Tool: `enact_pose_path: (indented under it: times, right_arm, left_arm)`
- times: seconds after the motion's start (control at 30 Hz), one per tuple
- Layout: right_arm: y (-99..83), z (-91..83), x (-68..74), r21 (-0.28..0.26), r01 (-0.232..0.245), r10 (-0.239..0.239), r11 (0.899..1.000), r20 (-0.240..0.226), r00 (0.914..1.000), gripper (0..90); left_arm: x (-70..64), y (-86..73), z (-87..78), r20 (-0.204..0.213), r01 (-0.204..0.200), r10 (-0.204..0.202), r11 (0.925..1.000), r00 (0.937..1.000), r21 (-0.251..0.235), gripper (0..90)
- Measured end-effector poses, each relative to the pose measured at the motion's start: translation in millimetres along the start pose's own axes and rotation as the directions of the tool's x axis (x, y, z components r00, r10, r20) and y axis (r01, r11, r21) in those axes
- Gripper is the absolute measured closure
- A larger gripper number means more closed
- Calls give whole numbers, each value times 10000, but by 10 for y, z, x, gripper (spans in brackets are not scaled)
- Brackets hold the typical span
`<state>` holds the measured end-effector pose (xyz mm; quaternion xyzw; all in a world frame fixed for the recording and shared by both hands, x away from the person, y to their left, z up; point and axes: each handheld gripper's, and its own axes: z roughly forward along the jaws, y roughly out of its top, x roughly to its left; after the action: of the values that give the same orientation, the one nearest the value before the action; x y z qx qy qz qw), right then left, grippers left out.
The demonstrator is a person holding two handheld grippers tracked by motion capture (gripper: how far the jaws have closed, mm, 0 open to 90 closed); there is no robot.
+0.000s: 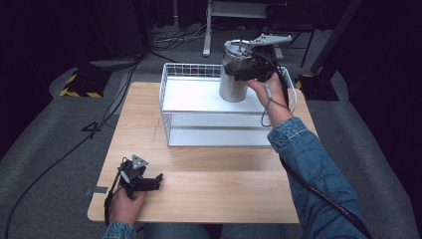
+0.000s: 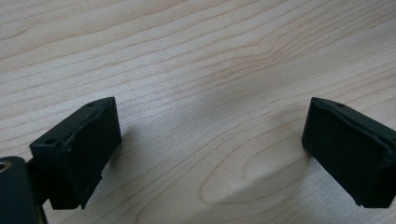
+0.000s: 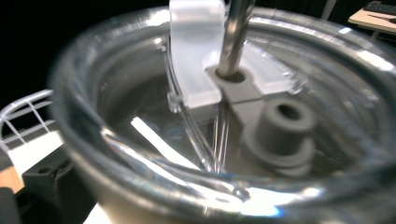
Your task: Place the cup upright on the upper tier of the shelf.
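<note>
Steel and clear plastic make up the tumbler (image 1: 234, 74), a tall metal cup with a transparent lid (image 3: 196, 79) and a metal straw (image 3: 236, 37) standing through the lid's grommet. It hangs tilted over the far right part of the white wire basket (image 1: 166, 107), which sits at the back of the wooden bench (image 1: 209, 179). The right gripper (image 1: 245, 73) holds it high on the side, just under the rim, its jaws apparently clamped on the cup wall, though the contact itself is hard to make out. Judging by that grip, the smooth round wall could slip or swivel between the jaws, since the cup's weight hangs below the hold and the cup already leans. If it is lowered at this lean, its base may catch the basket's white tray or wire rim and topple, and the straw could slide or knock the lid loose. The left gripper (image 1: 144, 180) rests low on the near left of the bench, jaws wide apart with nothing between them, too far off to steady anything.
</note>
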<state>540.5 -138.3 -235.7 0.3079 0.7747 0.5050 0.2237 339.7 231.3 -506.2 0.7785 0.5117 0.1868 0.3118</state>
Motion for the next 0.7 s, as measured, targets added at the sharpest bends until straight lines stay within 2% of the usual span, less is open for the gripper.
enact_pose_path:
  times: [0.07,0.33,0.47,0.7]
  right_arm:
    - [17,-47,-5,-95,-91,91,9999,-44,9999,0]
    - [56,-236,12,-222,67,-68,9997,-39,10000,0]
    - [63,-375,18,-524,156,-163,9985,-126,9998,0]
    - [20,-625,51,-722,292,-317,9970,-349,9989,0]
  left_arm:
    - [0,0,0,0,5,-5,10000,10000,-6,51]
    - [2,1,0,-20,-34,34,10000,10000,3,51]
    - [-1,0,1,0,1,-1,10000,10000,-4,51]
    - [-5,-12,-8,73,-7,7,10000,10000,-6,52]
